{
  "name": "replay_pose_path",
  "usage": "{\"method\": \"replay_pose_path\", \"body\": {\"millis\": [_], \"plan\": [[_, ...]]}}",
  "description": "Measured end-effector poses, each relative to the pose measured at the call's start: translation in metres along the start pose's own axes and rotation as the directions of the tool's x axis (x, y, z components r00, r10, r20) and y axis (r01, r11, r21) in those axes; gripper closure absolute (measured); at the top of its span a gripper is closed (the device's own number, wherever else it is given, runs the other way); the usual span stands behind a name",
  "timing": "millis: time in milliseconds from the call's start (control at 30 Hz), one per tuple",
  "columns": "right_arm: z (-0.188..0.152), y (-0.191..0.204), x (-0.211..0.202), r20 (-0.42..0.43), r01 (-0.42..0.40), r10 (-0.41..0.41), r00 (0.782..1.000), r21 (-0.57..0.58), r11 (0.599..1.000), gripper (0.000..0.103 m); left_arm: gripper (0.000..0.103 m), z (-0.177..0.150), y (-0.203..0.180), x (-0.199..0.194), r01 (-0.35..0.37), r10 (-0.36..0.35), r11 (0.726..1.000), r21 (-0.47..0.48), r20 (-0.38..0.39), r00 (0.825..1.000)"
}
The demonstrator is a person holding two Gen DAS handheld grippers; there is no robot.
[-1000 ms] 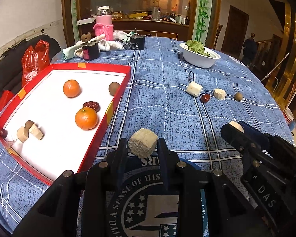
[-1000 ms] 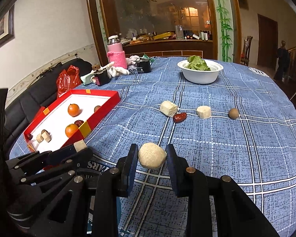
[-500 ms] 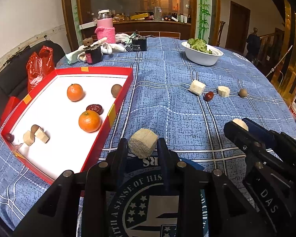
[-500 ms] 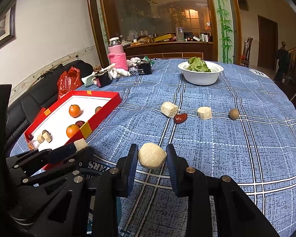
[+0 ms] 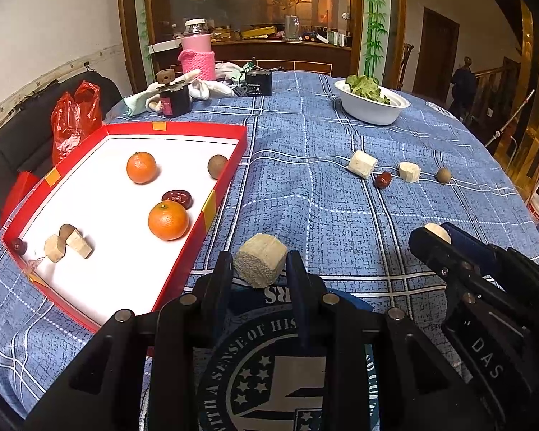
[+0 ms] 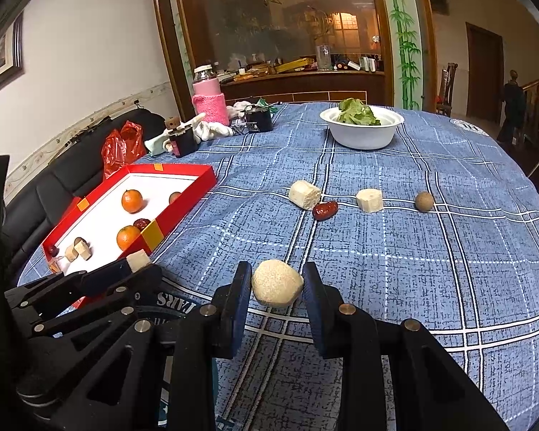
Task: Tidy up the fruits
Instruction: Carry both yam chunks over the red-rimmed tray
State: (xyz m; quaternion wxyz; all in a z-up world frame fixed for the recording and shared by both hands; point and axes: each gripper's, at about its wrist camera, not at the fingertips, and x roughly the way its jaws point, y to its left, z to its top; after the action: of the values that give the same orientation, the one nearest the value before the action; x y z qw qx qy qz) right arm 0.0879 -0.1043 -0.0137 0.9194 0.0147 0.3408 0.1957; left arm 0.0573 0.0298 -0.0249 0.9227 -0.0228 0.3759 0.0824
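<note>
My left gripper (image 5: 258, 264) is shut on a pale sugarcane chunk (image 5: 260, 260), held above the table just right of the red tray (image 5: 204, 212). The tray holds two oranges (image 5: 168, 219), a red date (image 5: 178, 198), a brown longan (image 5: 217, 167) and pale chunks (image 5: 68, 246). My right gripper (image 6: 276, 285) is shut on a rounded pale chunk (image 6: 276, 283) above the near table. On the cloth beyond lie two pale chunks (image 6: 304, 194), a red date (image 6: 325, 209) and a longan (image 6: 424, 202). The right gripper also shows in the left wrist view (image 5: 436, 235).
A white bowl of greens (image 6: 362, 127) stands at the back of the blue checked table. A pink-sleeved bottle (image 6: 208, 102), a dark jar (image 6: 183, 140), a black box (image 6: 258, 120) and white cloths sit at the back left. A red bag (image 5: 75, 115) lies on the black sofa.
Both grippers have kept their chunks and drifted slightly. The left wrist view has shifted a little, so the tray sits a bit more to the right and lower.
</note>
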Motion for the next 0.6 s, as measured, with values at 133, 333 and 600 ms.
{"method": "replay_pose_path", "body": {"millis": [133, 333, 600], "plan": [[0.0000, 0.0012, 0.0009, -0.003, 0.008, -0.008, 1.000, -0.004, 1.000, 0.073, 0.075, -0.0009, 0.0020, -0.0012, 0.008, -0.008, 1.000, -0.008, 0.002, 1.000], [0.0000, 0.0028, 0.0023, -0.008, 0.019, -0.019, 1.000, -0.009, 1.000, 0.073, 0.075, -0.0008, 0.0058, -0.0010, 0.014, -0.014, 0.999, -0.029, 0.000, 1.000], [-0.0005, 0.0033, 0.0024, -0.008, 0.025, -0.025, 1.000, -0.012, 1.000, 0.073, 0.075, -0.0016, 0.0066, -0.0002, 0.011, -0.011, 0.999, -0.031, -0.001, 1.000]]}}
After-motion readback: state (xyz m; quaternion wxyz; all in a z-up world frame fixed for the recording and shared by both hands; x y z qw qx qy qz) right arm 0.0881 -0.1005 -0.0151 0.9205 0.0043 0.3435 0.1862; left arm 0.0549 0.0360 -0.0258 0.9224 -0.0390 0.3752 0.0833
